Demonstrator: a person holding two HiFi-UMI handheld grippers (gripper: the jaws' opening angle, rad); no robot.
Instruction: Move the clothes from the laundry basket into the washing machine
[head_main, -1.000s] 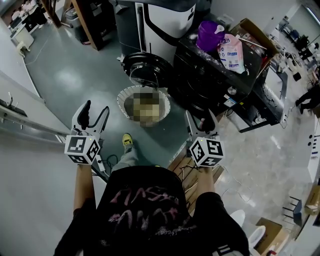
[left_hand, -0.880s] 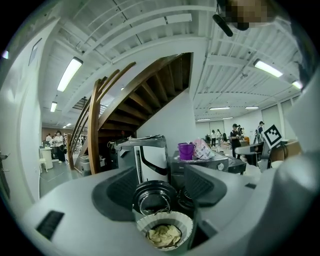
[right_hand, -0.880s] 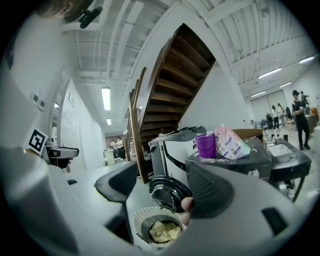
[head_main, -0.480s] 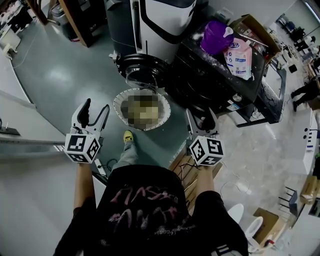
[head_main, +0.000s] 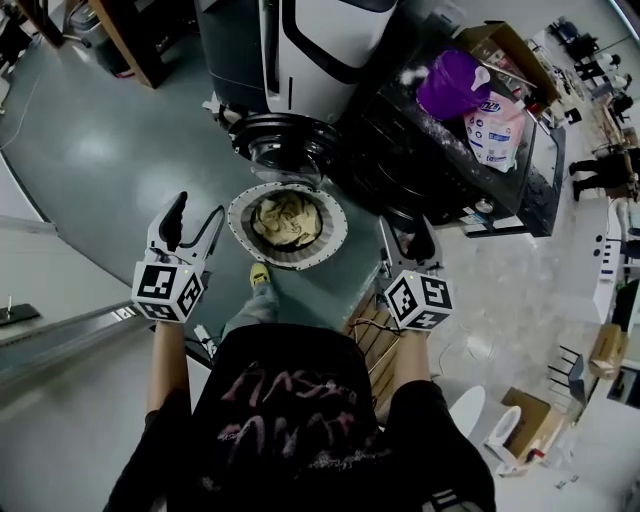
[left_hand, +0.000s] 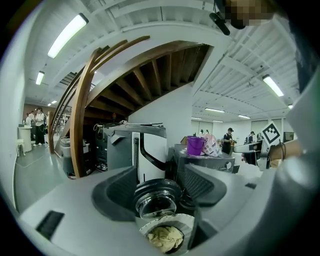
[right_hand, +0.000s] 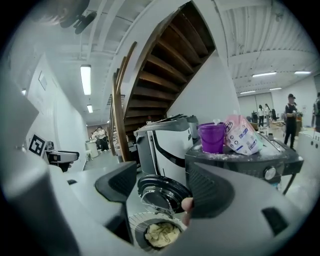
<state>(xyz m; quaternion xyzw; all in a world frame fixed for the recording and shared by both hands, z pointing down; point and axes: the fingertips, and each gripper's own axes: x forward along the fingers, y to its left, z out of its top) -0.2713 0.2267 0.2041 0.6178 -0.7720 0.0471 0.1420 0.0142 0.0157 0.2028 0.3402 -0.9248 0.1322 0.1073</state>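
A round white laundry basket stands on the floor ahead of me, with a heap of pale yellow clothes inside. Just behind it the black washing machine has its round glass door swung open. My left gripper hangs left of the basket, open and empty. My right gripper hangs to the basket's right, open and empty too. Each gripper view looks between its jaws at the clothes and the door.
A purple bucket and a pink-and-white detergent bag sit on top of the washing machine. A white and grey machine stands behind the door. A wooden staircase rises at the left. My yellow shoe is near the basket.
I have walked forward: the basket, open door and washing machine have come nearer in the head view. Both grippers keep their places in front of me, jaws unchanged.
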